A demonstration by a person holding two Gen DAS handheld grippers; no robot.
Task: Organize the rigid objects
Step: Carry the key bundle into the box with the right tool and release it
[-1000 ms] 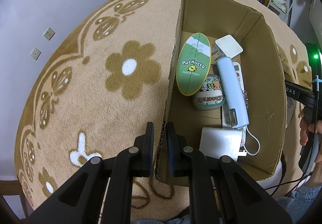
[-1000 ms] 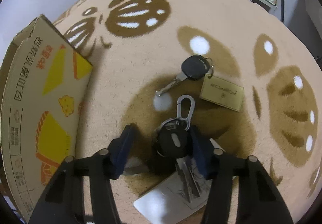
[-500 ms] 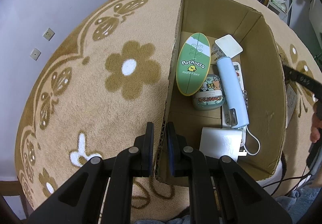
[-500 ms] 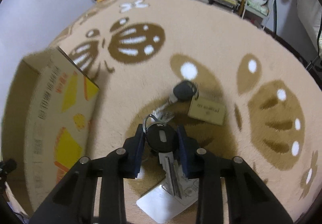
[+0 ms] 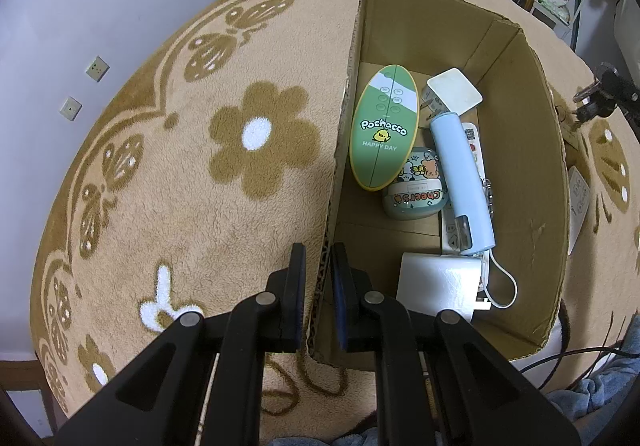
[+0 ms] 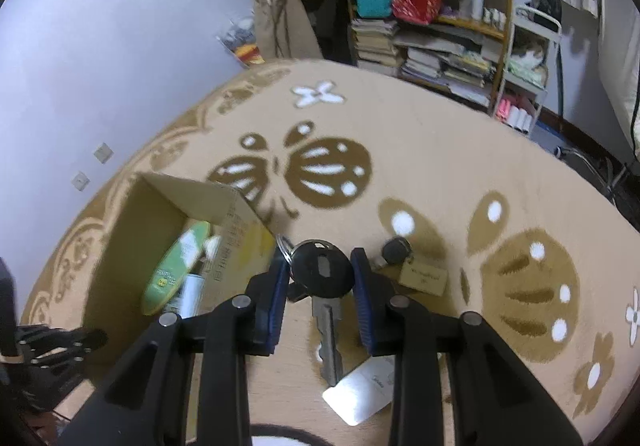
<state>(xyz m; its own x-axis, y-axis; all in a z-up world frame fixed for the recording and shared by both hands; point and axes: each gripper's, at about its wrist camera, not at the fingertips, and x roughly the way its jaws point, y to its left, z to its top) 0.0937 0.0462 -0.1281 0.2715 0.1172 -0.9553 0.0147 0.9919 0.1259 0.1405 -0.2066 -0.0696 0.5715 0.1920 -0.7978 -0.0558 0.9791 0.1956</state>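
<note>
My left gripper (image 5: pixel 320 258) is shut on the near left wall of the open cardboard box (image 5: pixel 352 57), one finger inside and one outside. In the box lie a green oval Pochacco case (image 5: pixel 382 133), a light blue tube (image 5: pixel 460 173), a Cheers tin (image 5: pixel 414 197), a white block (image 5: pixel 438 286) and a white square piece (image 5: pixel 454 89). My right gripper (image 6: pixel 320 262) is shut on the black round head of a key bunch (image 6: pixel 320 278), held above the carpet with the blade hanging down. In the left wrist view that gripper (image 5: pixel 600 97) shows beyond the box's right wall.
A second black key (image 6: pixel 396 250) with a tan tag (image 6: pixel 424 278) lies on the flowered beige carpet (image 6: pixel 440 165), and a white card (image 6: pixel 356 394) lies nearer me. Crowded shelves (image 6: pixel 440 25) stand at the far edge. A dark cable (image 5: pixel 580 358) runs by the box's near right corner.
My right gripper closed on the black-headed key bunch and lifted it off the carpet, tilting up so the box and shelves came into view. The left gripper kept still on the box wall.
</note>
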